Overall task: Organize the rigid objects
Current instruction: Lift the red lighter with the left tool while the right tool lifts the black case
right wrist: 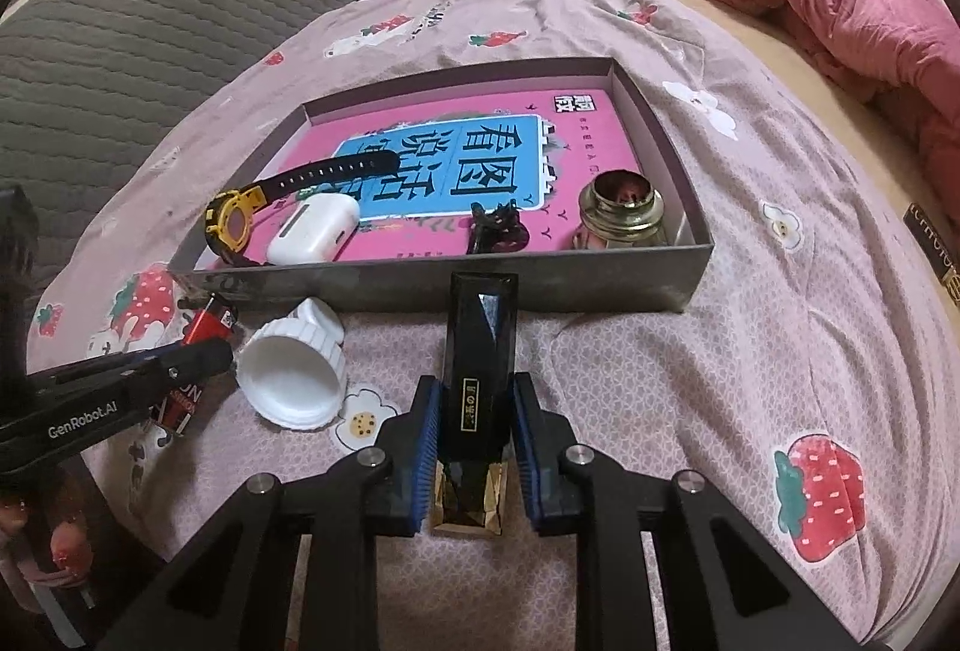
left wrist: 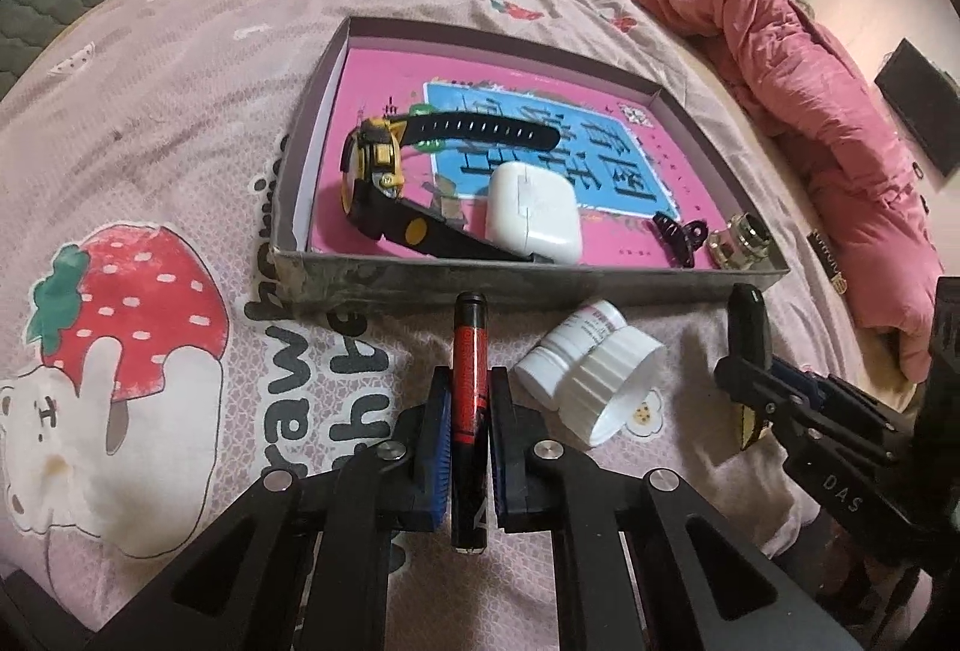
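Grippers both hold something: your left hand-held gripper [left wrist: 470, 432] is clamped on a red-black battery [left wrist: 469, 363], your right hand-held gripper [right wrist: 474, 426] on a black box [right wrist: 480, 357], both just before the tray [right wrist: 420, 285] on the bed [right wrist: 750, 351].

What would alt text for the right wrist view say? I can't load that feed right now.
The right tongs grip a black-and-gold rectangular case above a strawberry-print bedspread, pointing at a shallow grey tray. The tray holds a pink book, a yellow-and-black watch, a white earbud case, a black hair clip and a small glass jar. A white bottle lies left.
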The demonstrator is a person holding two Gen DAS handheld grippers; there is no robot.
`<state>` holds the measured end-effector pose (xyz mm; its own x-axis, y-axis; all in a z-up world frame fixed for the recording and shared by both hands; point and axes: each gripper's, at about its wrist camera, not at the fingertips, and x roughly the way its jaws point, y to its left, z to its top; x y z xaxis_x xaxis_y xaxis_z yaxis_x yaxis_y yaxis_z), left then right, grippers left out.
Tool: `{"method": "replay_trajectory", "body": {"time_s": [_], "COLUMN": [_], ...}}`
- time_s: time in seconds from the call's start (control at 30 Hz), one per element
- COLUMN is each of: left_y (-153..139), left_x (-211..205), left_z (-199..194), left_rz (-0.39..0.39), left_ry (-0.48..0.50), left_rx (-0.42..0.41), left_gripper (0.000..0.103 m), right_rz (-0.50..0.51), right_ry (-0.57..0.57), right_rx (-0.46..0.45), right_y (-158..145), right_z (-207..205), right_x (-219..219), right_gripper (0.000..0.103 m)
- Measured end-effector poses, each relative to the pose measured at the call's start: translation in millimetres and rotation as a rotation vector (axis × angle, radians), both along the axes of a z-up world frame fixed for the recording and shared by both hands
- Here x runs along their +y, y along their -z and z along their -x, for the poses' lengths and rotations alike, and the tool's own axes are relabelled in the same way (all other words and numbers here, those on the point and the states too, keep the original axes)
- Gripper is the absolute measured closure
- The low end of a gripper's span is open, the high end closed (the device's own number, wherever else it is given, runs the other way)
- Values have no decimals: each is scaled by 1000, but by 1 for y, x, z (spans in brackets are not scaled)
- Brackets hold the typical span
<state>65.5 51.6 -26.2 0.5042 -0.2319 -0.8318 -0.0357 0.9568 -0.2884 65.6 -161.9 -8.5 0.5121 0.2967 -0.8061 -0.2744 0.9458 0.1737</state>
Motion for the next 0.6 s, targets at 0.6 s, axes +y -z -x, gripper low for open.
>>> {"method": "replay_trajectory", "body": {"time_s": [0.6], "left_y": [-29], "left_x": [-3], "left_z": [10], "left_rz": [-37], "left_ry": [-2], "left_rx": [-52], "left_gripper": [93], "right_rz": [-23], "right_ry": [-5], "right_rx": [-61], "right_y": [-19], "right_z": [6], "right_x": [-1], "right_gripper": [79]}}
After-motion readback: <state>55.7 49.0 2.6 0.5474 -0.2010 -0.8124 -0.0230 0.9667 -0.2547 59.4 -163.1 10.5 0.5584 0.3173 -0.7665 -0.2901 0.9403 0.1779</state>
